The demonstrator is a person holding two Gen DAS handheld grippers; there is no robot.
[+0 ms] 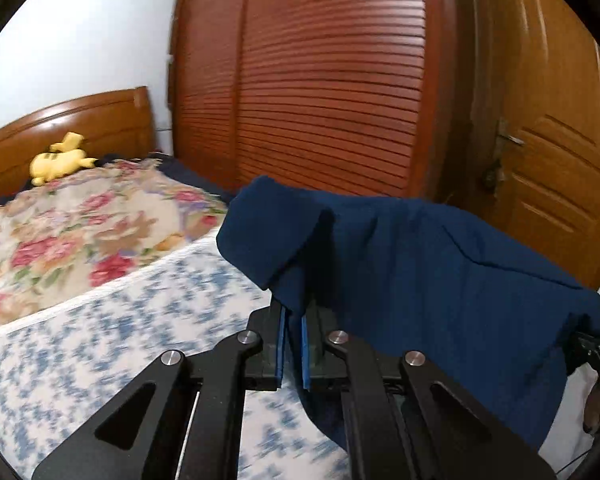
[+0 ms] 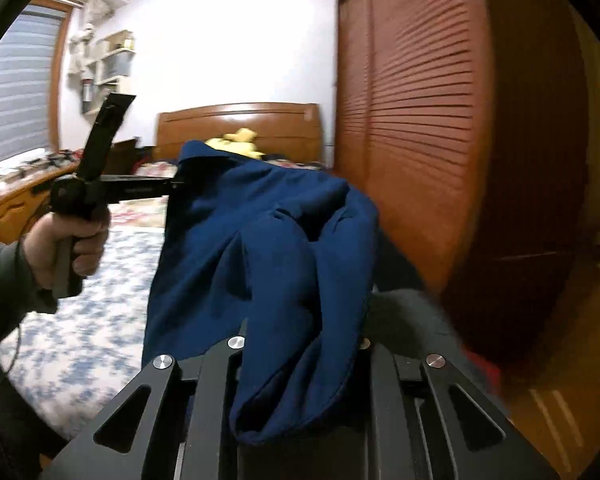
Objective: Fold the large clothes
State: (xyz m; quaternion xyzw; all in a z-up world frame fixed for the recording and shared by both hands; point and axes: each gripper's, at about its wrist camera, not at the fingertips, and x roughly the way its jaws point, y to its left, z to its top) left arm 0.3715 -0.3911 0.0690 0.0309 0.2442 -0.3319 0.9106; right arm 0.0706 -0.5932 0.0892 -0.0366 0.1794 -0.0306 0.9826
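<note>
A navy blue garment [image 1: 420, 260] hangs in the air above the bed, stretched between my two grippers. In the left wrist view my left gripper [image 1: 294, 308] is shut on a fold of it, the cloth pinched between the blue pads. In the right wrist view that same left gripper [image 2: 176, 184], held by a hand [image 2: 72, 244], bites the garment's [image 2: 260, 240] far corner. My right gripper [image 2: 304, 320] is buried under a thick bunch of the cloth; its fingertips are hidden, but the bunch rises from between its fingers. It shows small and dark at the cloth's right end [image 1: 594, 350].
Below lies the bed with a blue-and-white sheet [image 1: 100, 360], a floral quilt [image 1: 80, 232] and a yellow plush toy [image 1: 60, 158] by the headboard. A louvred wooden wardrobe [image 1: 320, 80] and a door [image 1: 548, 160] stand close on the right. A desk [image 2: 12, 200] lines the left wall.
</note>
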